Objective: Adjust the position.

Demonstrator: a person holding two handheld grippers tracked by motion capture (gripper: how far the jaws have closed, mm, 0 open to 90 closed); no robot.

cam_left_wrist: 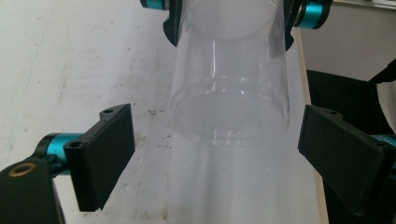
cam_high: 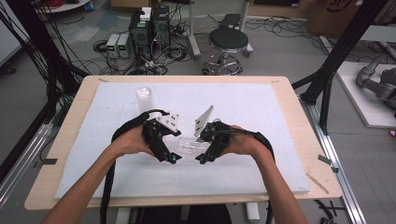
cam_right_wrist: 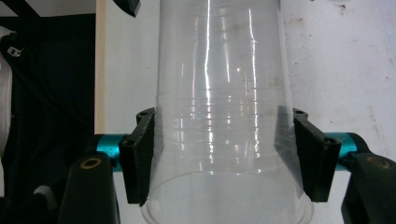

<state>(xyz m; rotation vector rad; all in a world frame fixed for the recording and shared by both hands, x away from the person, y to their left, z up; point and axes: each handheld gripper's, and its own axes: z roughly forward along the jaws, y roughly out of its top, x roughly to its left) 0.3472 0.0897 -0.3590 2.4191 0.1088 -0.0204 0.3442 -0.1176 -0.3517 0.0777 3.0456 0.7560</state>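
Observation:
A clear plastic cup [cam_high: 189,145] lies on its side in the air just above the white mat, between my two grippers. My right gripper [cam_high: 201,159] is shut on it: in the right gripper view both pads press the cup [cam_right_wrist: 224,70] near its rim, at the gripper [cam_right_wrist: 224,140]. The cup's base [cam_left_wrist: 229,93] points at my left gripper [cam_left_wrist: 217,135], whose pads [cam_left_wrist: 105,154] stand wide on either side of it without touching. In the high view the left gripper [cam_high: 173,158] sits just left of the cup.
A second clear cup [cam_high: 144,95] stands upright at the back left of the white mat [cam_high: 261,163]. The mat covers a wooden table [cam_high: 299,121]. Beyond the table are a stool [cam_high: 228,42] and computer boxes [cam_high: 149,28].

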